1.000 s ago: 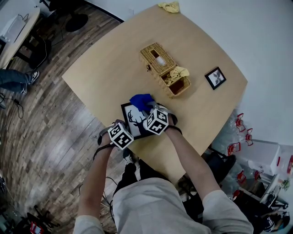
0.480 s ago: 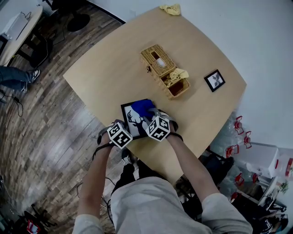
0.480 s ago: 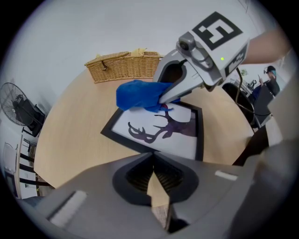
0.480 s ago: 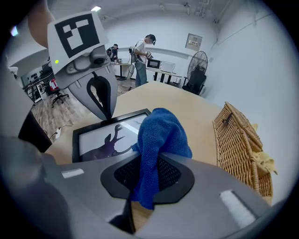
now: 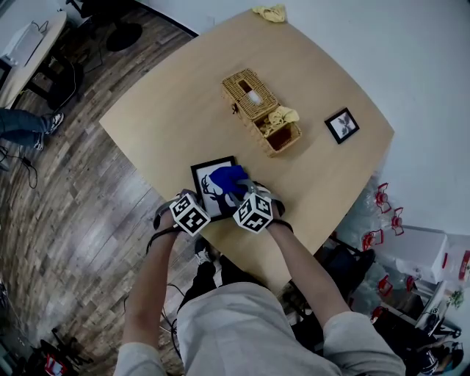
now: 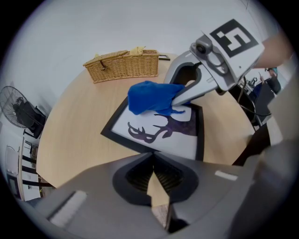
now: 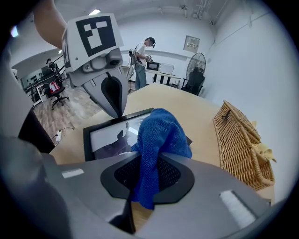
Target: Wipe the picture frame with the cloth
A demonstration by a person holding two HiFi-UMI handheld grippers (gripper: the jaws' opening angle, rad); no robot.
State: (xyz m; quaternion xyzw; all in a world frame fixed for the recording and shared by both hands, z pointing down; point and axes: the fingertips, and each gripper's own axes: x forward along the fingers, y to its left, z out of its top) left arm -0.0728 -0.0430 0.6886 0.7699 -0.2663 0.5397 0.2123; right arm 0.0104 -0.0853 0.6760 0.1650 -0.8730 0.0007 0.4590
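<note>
Head view is showing both tools working at the near edge of the table [image 5: 161,110], just in front of the person's body. The left gripper [image 5: 189,214] is sitting with its jaws closed together on nothing, its tip meeting the border of the picture frame [image 5: 204,192] (the right gripper view is showing that contact plainly). The right gripper [image 5: 253,211] is clamping a blue cloth [image 5: 229,178], which is bunching up out of the jaws and draping onto the glass.

The frame is lying flat, face up, close to the table's near edge with little margin there. Its longer sides seem to be running away from the person, toward the basket [image 5: 262,110], and the deer's antlers are pointing toward the left gripper's side.

Bare wood is opening to the left of the frame and beyond it up to the basket. A small frame [image 5: 343,125] is lying farther right, and a yellow rag [image 5: 272,12] is resting at the far edge.
</note>
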